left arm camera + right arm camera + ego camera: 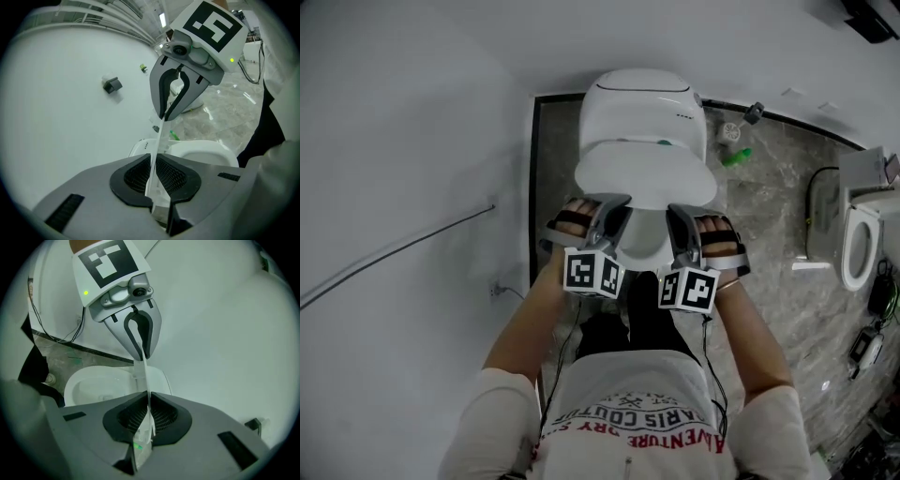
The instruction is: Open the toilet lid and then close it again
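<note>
A white toilet (642, 108) stands against the wall, its lid (645, 173) lifted partway off the bowl (642, 239). My left gripper (614, 204) is shut on the lid's front edge at the left, and my right gripper (680, 211) is shut on it at the right. In the left gripper view the thin white lid edge (158, 140) runs between my pads (136, 176) across to the right gripper (169, 111), with the bowl (201, 152) below. The right gripper view mirrors this: the lid edge (144, 376) is pinched in my gripper (147, 420) and in the left gripper (140, 350) opposite.
A white wall with a thin cable (394, 251) rises to the left. On the marble floor right of the toilet lie a green bottle (736, 157) and a small round object (728, 131). A second toilet (862, 239) stands at the far right. My legs are close in front of the bowl.
</note>
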Demonstrator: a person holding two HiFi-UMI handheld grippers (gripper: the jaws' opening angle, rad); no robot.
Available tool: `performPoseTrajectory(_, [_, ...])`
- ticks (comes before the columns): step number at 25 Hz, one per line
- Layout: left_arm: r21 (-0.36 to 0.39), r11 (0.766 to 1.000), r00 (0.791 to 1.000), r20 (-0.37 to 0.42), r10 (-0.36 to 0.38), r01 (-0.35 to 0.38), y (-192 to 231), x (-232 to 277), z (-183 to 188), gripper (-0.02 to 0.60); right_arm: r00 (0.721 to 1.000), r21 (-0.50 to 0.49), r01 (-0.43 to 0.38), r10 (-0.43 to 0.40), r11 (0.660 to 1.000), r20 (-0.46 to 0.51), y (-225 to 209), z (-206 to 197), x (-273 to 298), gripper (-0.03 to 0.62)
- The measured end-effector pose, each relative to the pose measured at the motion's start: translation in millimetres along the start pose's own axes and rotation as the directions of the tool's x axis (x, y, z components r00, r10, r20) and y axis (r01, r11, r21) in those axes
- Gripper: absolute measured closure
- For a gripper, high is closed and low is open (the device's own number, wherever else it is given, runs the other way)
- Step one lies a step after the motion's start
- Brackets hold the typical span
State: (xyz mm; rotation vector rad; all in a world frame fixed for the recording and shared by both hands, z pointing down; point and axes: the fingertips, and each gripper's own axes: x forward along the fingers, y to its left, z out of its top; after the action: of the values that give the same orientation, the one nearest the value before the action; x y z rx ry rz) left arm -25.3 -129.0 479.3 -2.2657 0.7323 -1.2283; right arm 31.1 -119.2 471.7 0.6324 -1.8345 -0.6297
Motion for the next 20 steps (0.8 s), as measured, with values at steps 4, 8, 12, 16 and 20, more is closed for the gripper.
performPoseTrajectory(4, [-0.041,0.999,0.999,-0.025,-0.024,0.023,25.9,9.3,2.7,0.538,0.999,0.015,-0.034,0.034,0.999,0.039,-26.8,1.1,7.6,0.565])
performPoseTrajectory(8, [-0.043,0.999,0.999,-0.047,-0.018,0.016,54.7,22.9,4.5,0.538,0.995,0.015,-0.063,0.062,0.998,0.081,-55.3,-0.6,20.2,0.565])
performPoseTrajectory(12, [-0.05,0.999,0.998,-0.063,-0.006,0.003,82.3,38.0,2.1,0.531,0.995,0.036,-0.062,0.059,0.997,0.087,-82.9,-0.8,35.6,0.565])
performPoseTrajectory(16, [-0.053,0.999,0.999,-0.051,-0.009,0.007,113.6,55.8,0.4,0.526,0.996,0.065,-0.056,0.051,0.996,0.079,-113.5,-1.9,54.9,0.565])
performPoseTrajectory(20, [-0.052,0.999,0.999,-0.038,-0.004,0.002,137.5,72.1,-4.2,0.52,0.997,0.085,-0.054,0.049,0.995,0.062,-136.9,-2.7,75.0,0.565])
